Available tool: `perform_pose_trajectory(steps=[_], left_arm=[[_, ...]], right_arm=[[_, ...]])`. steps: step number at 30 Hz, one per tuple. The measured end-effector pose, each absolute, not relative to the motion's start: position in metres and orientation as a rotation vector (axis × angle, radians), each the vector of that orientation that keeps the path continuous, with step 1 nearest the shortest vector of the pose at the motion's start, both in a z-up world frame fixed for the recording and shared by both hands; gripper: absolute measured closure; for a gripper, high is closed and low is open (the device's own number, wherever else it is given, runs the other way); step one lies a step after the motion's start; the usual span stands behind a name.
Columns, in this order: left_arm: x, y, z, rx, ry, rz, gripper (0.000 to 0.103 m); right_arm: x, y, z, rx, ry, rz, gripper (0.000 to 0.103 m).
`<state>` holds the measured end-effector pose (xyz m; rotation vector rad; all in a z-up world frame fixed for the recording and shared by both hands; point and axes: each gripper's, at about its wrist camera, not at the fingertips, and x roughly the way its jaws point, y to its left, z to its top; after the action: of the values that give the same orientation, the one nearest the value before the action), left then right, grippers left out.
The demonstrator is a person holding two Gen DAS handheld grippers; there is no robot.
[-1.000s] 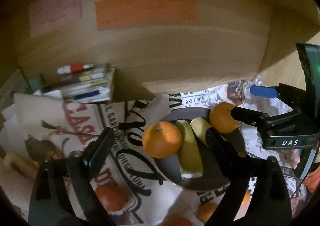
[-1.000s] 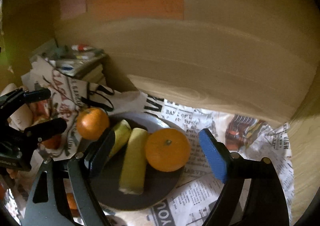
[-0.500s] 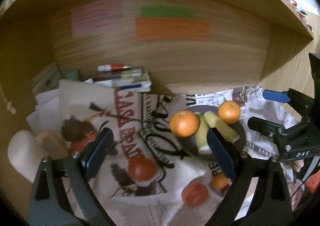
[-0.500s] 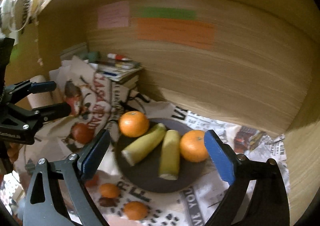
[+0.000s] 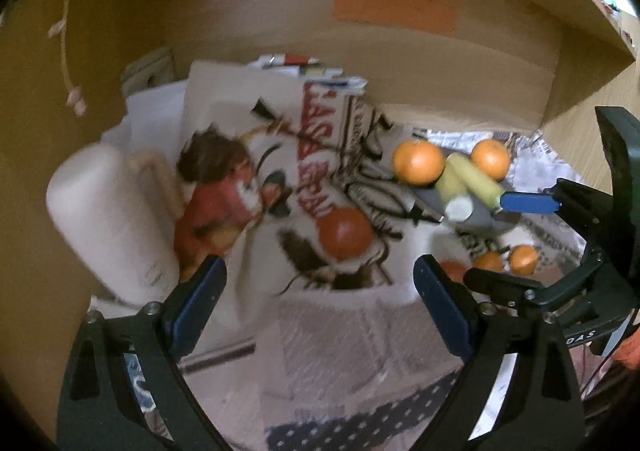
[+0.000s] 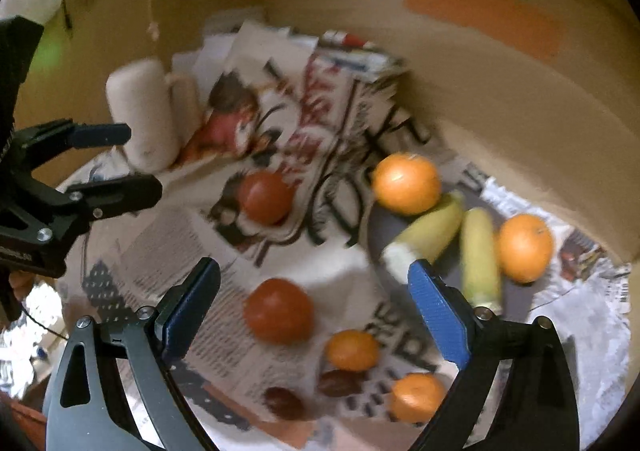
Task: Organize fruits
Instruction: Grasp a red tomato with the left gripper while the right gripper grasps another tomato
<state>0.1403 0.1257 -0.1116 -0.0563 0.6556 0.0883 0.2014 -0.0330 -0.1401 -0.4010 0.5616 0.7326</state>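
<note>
- Left gripper [image 5: 320, 303]: jaws spread wide, nothing between the pads; hovering over newspaper [image 5: 360, 343], nearest a red tomato [image 5: 346, 233].
- Right gripper [image 6: 314, 309]: jaws wide apart, empty; second tomato [image 6: 279, 310] framed between the fingers on the paper, untouched.
- Dark plate [image 6: 516, 299]: two oranges [image 6: 406, 183] and two corn cobs [image 6: 480, 255] on it.
- Loose on newspaper: two small mandarins [image 6: 352, 350], two dark brown fruits [image 6: 285, 403] too blurred to identify.
- White jug [image 5: 108, 227] lying at left.
</note>
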Motion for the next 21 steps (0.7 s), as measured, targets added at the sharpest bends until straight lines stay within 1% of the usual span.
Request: perform_pose_trajectory(steps=[2, 4, 6, 10, 12, 15, 17, 21], left_arm=[[0.134, 0.132, -0.12, -0.059, 0.669, 0.099, 0.007], [0.132, 0.136, -0.126, -0.067, 0.68, 0.102, 0.007], [0.131, 0.14, -0.13, -0.078, 0.686, 0.104, 0.007], [0.134, 0.146, -0.139, -0.104, 0.701, 0.097, 0.007], [0.137, 0.146, -0.142, -0.101, 0.7, 0.095, 0.007], [0.144, 0.145, -0.143, -0.101, 0.701, 0.086, 0.008], [0.148, 0.145, -0.144, -0.106, 0.704, 0.073, 0.012], [0.16, 0.139, -0.144, -0.104, 0.712, 0.044, 0.015]], right_arm=[[0.201, -0.025, -0.15, -0.426, 0.593, 0.74, 0.011], [0.202, -0.02, -0.157, -0.44, 0.625, 0.749, 0.016], [0.205, -0.016, -0.164, -0.455, 0.666, 0.758, 0.03], [0.21, -0.01, -0.175, -0.465, 0.728, 0.762, 0.037], [0.213, -0.007, -0.179, -0.468, 0.75, 0.762, 0.047], [0.215, -0.005, -0.183, -0.481, 0.765, 0.753, 0.059], [0.216, -0.006, -0.181, -0.479, 0.763, 0.754, 0.059], [0.216, -0.011, -0.176, -0.459, 0.748, 0.755, 0.06]])
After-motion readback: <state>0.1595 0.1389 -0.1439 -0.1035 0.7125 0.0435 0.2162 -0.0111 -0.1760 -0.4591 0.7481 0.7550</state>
